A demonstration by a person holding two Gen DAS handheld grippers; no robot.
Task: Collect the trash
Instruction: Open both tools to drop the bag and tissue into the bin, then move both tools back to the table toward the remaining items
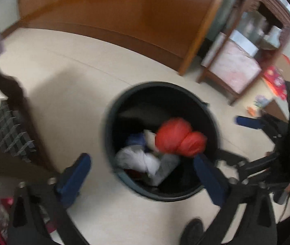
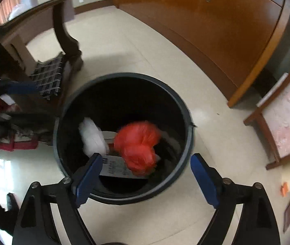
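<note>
Trash, a red bag (image 2: 138, 147) among white pieces, lies inside the black bin (image 2: 187, 110) on the floor; my left jaws (image 1: 142, 175) and right jaws (image 2: 147, 175) stand apart, empty, above it.

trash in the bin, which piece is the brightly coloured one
The crumpled red bag, lying inside the black bin. The white bag beside it and the printed paper sheet underneath are pale; only this one is vivid red.

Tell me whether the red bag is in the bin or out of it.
In. The red bag lies inside the black bin, below its rim, on other trash; both views show it, though blurred.
</note>
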